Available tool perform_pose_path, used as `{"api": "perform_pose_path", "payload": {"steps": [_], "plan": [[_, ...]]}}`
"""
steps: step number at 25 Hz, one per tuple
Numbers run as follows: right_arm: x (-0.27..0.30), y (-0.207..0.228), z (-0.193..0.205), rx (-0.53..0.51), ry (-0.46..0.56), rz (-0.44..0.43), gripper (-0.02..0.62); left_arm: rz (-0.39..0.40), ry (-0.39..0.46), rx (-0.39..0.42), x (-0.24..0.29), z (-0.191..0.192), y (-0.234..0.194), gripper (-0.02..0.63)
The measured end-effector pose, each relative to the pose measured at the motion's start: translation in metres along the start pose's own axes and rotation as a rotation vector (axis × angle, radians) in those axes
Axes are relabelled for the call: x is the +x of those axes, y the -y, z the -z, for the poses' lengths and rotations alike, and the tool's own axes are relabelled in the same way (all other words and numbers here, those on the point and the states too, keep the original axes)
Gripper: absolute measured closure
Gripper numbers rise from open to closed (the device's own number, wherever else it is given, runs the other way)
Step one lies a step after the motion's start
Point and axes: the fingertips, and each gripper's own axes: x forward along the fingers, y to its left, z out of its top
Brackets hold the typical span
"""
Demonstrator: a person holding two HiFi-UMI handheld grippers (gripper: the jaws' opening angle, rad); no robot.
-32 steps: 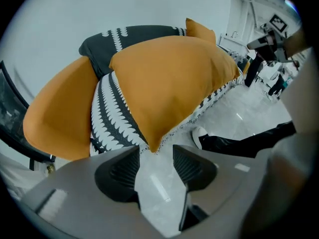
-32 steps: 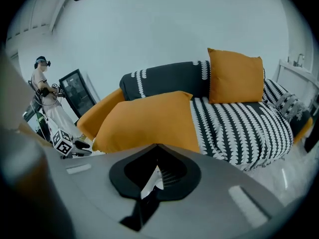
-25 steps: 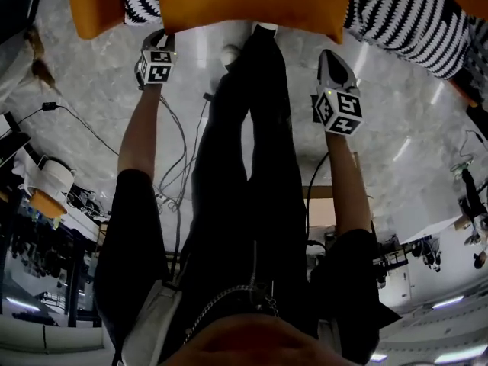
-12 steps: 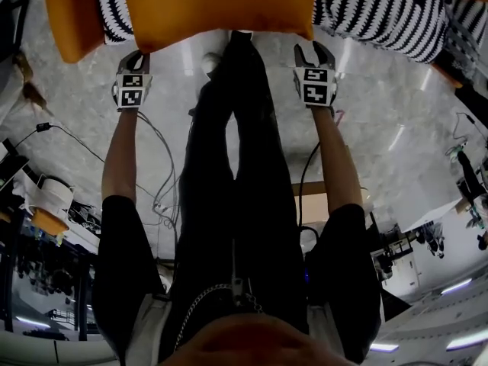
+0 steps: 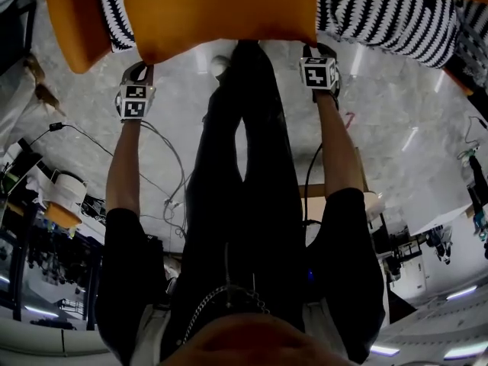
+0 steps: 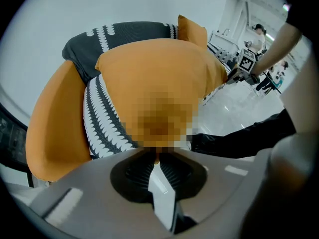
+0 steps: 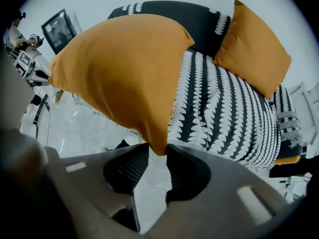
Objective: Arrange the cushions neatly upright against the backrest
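Orange cushion (image 5: 221,14): left hand-held gripper (image 6: 156,157) clamps corner; right hand-held gripper (image 7: 156,152), downturned, jaws closing round corner.

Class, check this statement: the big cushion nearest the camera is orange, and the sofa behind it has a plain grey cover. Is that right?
Not quite. The sofa cover is black with a white pattern, not plain grey, as the right gripper view shows. The nearest cushion is orange, as stated.

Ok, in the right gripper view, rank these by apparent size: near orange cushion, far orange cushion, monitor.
1. Near orange cushion, though nearness to the camera inflates it.
2. Far orange cushion.
3. Monitor, clearly smallest.
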Motion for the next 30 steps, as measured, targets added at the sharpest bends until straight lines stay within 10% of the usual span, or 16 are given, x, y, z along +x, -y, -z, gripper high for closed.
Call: {"api": "perform_pose_path", "payload": {"steps": [10,16,22,30], "plan": [[-0.035,-0.007,-0.029,-0.080,0.026,-0.108,0.558,-0.025,-0.051,-0.048,-0.034,-0.029,-0.009,0.563],[-0.084,0.000,-0.049,-0.334,-0.013,-0.218,0.560,-0.020,-0.081,-0.083,-0.076,-0.064,-0.016,0.563],[-0.124,0.026,-0.109,-0.481,-0.069,-0.272,0.560,-0.040,-0.010,-0.096,-0.099,-0.125,-0.053,0.563],[-0.168,0.053,-0.199,-0.429,-0.062,-0.271,0.560,-0.031,0.138,-0.114,-0.125,-0.207,-0.106,0.563]]}}
